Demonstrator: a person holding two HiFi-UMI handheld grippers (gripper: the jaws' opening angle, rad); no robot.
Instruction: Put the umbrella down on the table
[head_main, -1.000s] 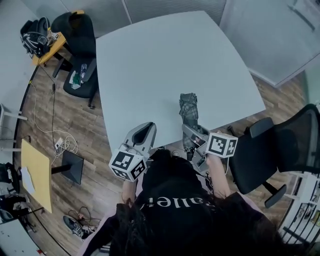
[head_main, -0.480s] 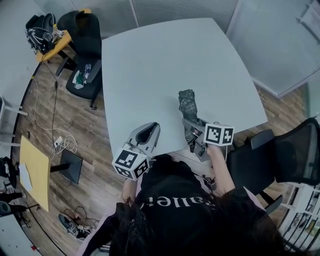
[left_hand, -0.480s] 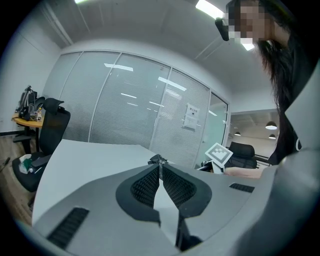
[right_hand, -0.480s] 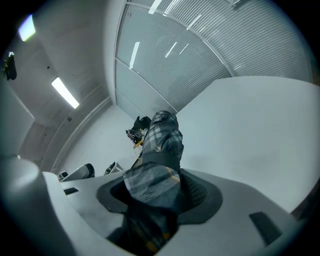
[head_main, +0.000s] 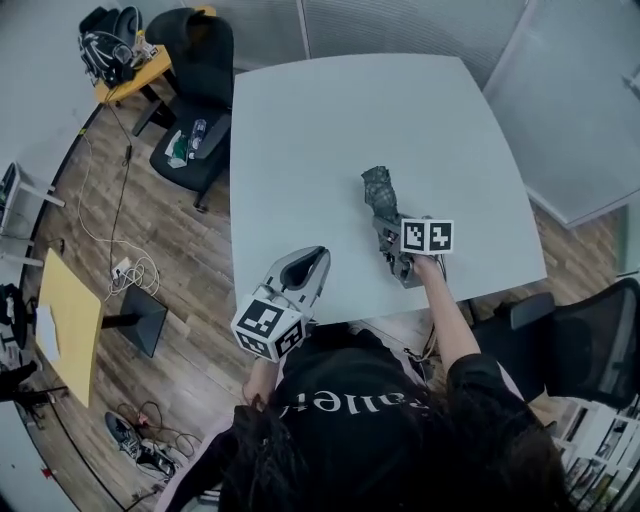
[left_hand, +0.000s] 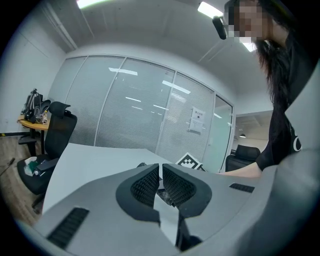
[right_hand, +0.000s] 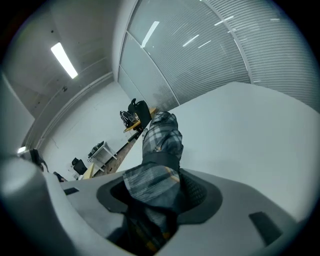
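Observation:
A folded grey plaid umbrella (head_main: 379, 193) sticks out over the near right part of the pale grey table (head_main: 330, 120). My right gripper (head_main: 389, 232) is shut on the umbrella's near end. In the right gripper view the plaid umbrella (right_hand: 161, 140) fills the space between the jaws and points out over the tabletop (right_hand: 250, 130). Whether it touches the table I cannot tell. My left gripper (head_main: 314, 256) hovers at the table's near edge, left of the umbrella. Its jaws are shut with nothing between them, as the left gripper (left_hand: 160, 172) view shows.
A black office chair (head_main: 200, 60) stands at the table's far left, another chair (head_main: 585, 335) at the near right. A yellow desk (head_main: 130, 75) with gear is at the back left. A yellow board (head_main: 70, 325) and cables (head_main: 130, 275) lie on the wooden floor.
My right gripper has carried the umbrella forward from the table's near edge to over the tabletop, and lower. The left gripper has edged forward a little, still shut.

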